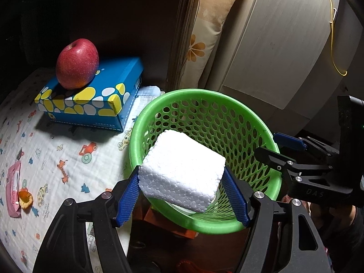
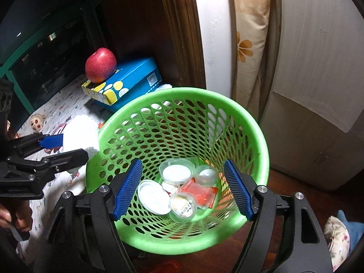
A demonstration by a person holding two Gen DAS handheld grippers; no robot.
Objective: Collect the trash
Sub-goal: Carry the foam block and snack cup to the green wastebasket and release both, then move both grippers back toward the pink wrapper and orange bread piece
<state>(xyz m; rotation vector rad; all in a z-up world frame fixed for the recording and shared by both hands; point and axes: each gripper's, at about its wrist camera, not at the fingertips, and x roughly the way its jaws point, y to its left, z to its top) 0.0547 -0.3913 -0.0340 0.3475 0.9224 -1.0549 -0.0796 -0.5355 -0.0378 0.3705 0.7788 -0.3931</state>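
My left gripper (image 1: 182, 195) has the white foam block (image 1: 182, 170) pinched between both blue fingers (image 1: 127, 200), held just over the near rim of the green basket (image 1: 227, 100). Foam = v. light, stiff but crumbly; beads shed & dent if squeezed hard, surface a bit grippy on ribbed pads. Best hold is on two flat opposite faces, mid-height, as now; edges or corners would prob. break off. Light grip is enough, I judge. It should drop w/o bouncing much.

My right gripper (image 2: 184, 186) is empty, fingers spread wide, hanging over the basket's near side w/ nothing between them.

Left wrist view only: pink wrapper (image 1: 13, 188) & an orange scrap (image 1: 25, 199) lying on the printed bedsheet (image 1: 68, 150), well left of the basket, prob. next trash. Block hides most of the basket floor here.

Right wrist view only: basket contents, i.e. clear plastic cups & lids (image 2: 177, 173) + red sachet (image 2: 198, 193) at the bottom; small doll head (image 2: 37, 121) on the sheet left of the basket; a hand (image 2: 9, 218) at the left edge.

Both views: apple (image 1: 77, 63) on blue box (image 1: 109, 84), behind & left of the basket, not trash by my guess.
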